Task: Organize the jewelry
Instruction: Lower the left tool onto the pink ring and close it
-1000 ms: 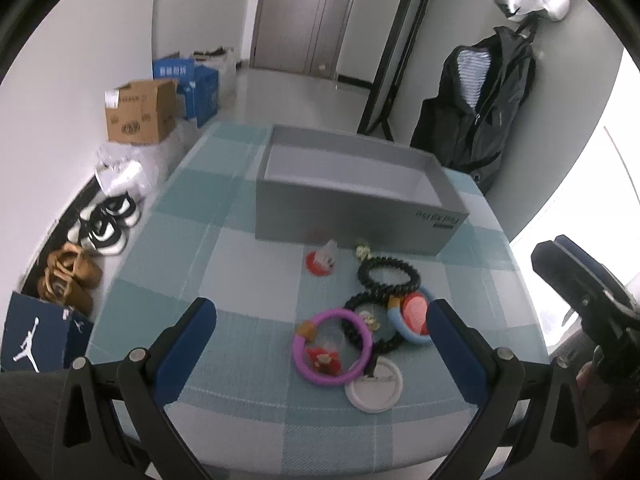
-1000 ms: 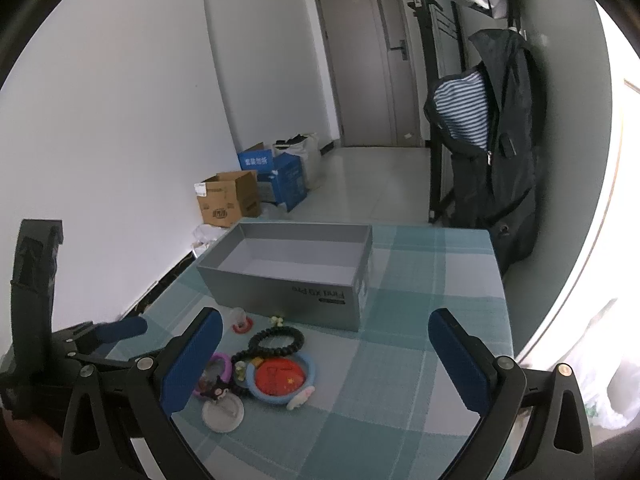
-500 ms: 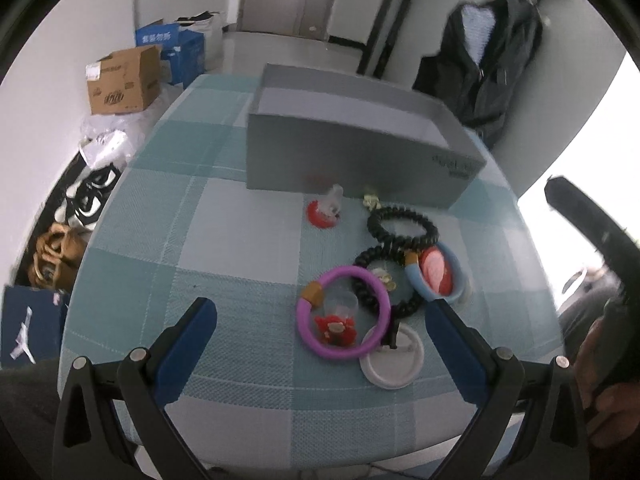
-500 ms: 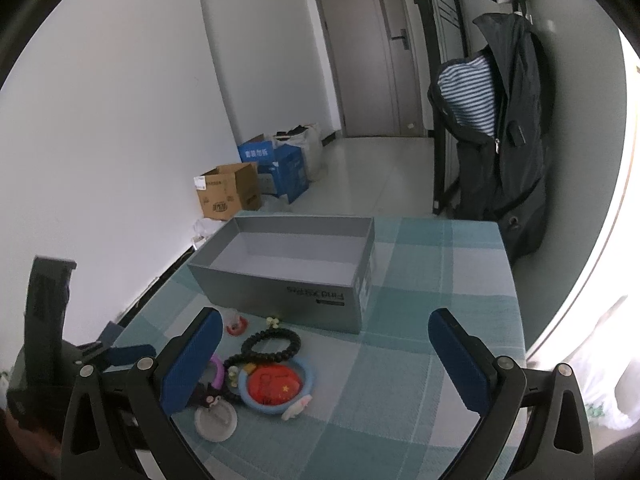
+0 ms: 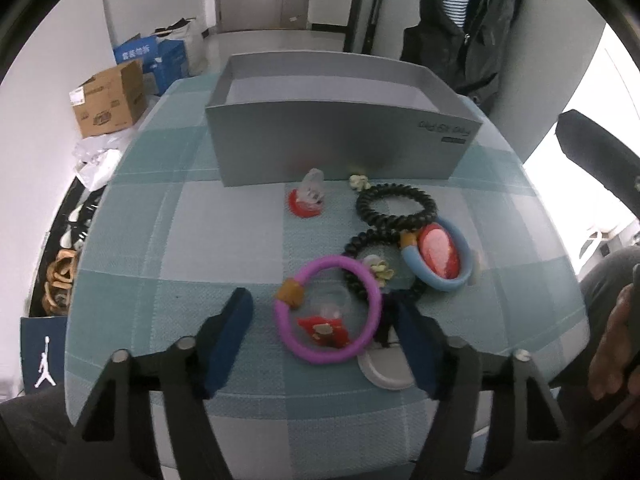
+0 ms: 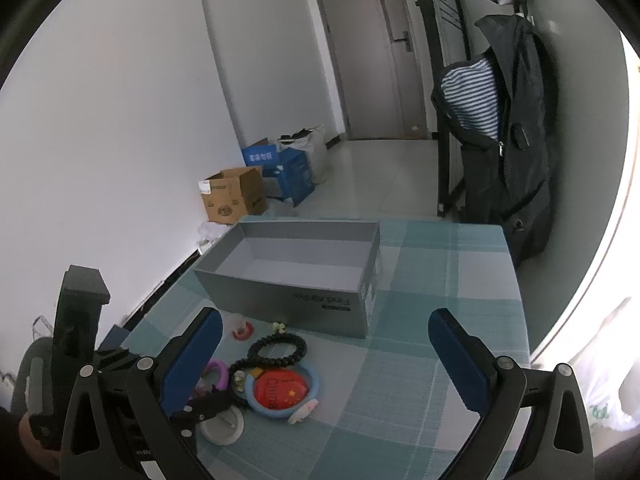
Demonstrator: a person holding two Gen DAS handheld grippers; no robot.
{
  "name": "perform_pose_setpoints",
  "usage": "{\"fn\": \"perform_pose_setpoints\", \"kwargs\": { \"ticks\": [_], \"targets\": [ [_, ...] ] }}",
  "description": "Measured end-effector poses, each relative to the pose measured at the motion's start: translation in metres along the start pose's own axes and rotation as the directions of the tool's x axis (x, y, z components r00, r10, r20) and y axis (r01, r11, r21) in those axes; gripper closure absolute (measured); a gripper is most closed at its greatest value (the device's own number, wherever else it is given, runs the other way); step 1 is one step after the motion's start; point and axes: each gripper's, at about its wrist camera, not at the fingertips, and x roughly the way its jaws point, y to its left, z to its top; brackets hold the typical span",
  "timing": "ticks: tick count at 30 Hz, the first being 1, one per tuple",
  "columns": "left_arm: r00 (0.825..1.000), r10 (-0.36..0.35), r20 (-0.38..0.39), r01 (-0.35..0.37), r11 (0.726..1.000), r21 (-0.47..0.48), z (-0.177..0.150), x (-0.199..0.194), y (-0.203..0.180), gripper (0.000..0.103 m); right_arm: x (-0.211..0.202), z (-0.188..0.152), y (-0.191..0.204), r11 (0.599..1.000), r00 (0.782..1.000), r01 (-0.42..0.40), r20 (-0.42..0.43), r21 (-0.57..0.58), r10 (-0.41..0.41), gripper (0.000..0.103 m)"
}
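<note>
A purple ring [image 5: 332, 261] with a tan bead lies on the checked tablecloth over a small red charm. My left gripper [image 5: 324, 324] straddles it, its jaws closing, and both pads stand just clear of the ring. Behind it lie two black spiral hair ties [image 5: 396, 204], a blue ring [image 5: 436, 280] around a red oval badge, a red-based clear charm [image 5: 306, 200] and a white disc [image 5: 384, 368]. The open grey box [image 5: 340, 148] stands further back. My right gripper [image 6: 326, 356] hovers open near the table's front, holding nothing.
The table's near edge [image 5: 320, 432] runs just under the left gripper. On the floor to the left are a cardboard box [image 5: 108, 100], blue boxes [image 5: 148, 56] and shoes. A dark jacket [image 6: 508, 128] hangs behind the table's far right corner.
The left gripper has tipped down toward the purple ring, and its jaws have narrowed from wide open to either side of it. The right gripper has hardly moved.
</note>
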Motion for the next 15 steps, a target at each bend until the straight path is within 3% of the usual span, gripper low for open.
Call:
{"fn": "perform_pose_setpoints", "kwargs": {
  "ticks": [6,15],
  "targets": [
    [0.999,-0.042,-0.001,0.042,0.999,-0.014,0.002,-0.004,0.002,0.055,-0.001,0.001,-0.001,1.0,1.0,0.004,-0.001,0.005,-0.004,0.0],
    [0.992,-0.108,0.072,0.113,0.991,-0.066,0.008,-0.019,0.012,0.055,-0.002,0.0,-0.001,1.0,1.0,0.003,0.004,0.003,-0.003,0.0]
  ]
}}
